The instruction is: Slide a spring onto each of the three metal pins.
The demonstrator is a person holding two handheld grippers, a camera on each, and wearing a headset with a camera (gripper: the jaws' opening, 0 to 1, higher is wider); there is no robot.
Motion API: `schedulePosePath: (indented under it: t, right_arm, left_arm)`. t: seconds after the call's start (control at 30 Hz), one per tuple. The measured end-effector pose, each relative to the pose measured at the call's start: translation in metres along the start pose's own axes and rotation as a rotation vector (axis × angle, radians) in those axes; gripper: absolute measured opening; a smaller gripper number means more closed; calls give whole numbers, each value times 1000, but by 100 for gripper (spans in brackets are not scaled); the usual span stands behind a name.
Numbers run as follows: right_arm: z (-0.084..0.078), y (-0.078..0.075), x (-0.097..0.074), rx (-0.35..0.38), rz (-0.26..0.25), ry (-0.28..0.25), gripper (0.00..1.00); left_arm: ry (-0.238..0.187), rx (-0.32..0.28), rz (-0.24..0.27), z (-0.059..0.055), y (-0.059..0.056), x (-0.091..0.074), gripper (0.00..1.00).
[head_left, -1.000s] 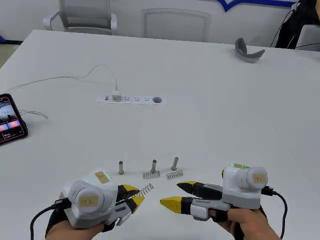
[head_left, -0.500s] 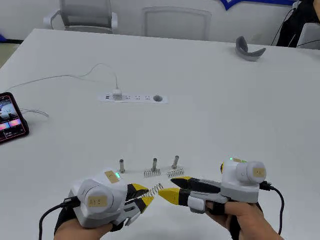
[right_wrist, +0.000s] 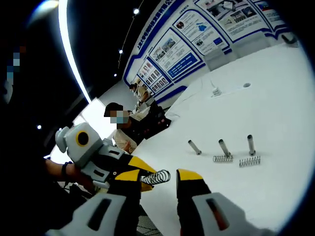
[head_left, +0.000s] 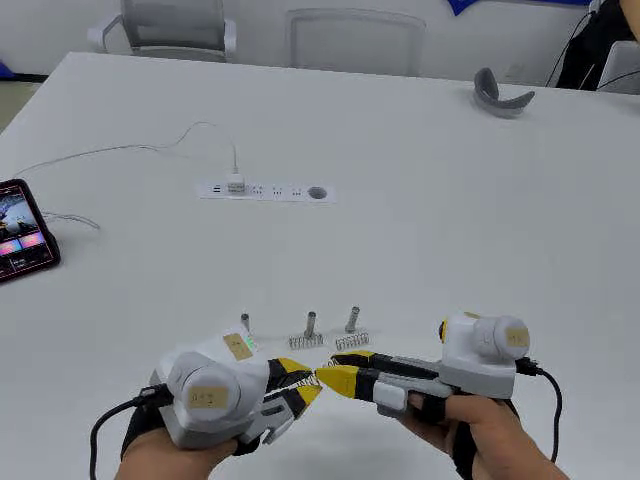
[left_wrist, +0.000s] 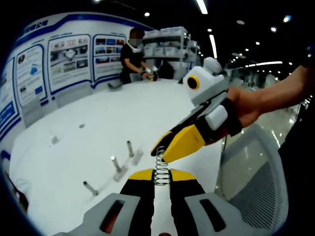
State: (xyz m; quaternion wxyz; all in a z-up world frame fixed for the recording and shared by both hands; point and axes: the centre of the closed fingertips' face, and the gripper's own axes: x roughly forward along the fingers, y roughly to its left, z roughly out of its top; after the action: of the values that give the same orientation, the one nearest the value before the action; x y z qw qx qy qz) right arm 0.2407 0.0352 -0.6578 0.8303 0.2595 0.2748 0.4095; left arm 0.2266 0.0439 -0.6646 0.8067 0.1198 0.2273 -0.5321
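Over the bench (head_left: pixel 450 200), our right hand-held gripper (right_wrist: pixel 160 178), jaws apart, has reached the spring (left_wrist: pixel 161 164) clamped in our left hand-held gripper (left_wrist: pixel 161 177); three pins (head_left: pixel 310 322) still bare.

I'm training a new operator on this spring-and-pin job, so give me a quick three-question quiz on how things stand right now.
1. True or false: each of the three pins already wears a spring.
2. Which gripper clamps the lifted spring? A. left B. right C. both
3. Fill in: ___ loose springs lie on the table.

Key
1. False: all three pins stand bare.
2. A: the left gripper is shut on it, and the right gripper is open at its free end.
3. Two, one by the middle pin and one by the right pin.
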Motion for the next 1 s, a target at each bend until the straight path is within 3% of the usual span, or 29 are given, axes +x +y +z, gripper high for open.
schedulePosePath:
  t: [0.47,1.0]
  right_arm:
    - [5,8,-2,63,46,-31,14]
    - [11,20,3,52,85,-21,12]
  left_arm:
    - [-3,17,-17,2,-4,-1,10]
    - [-14,20,-28,3,-1,-6,10]
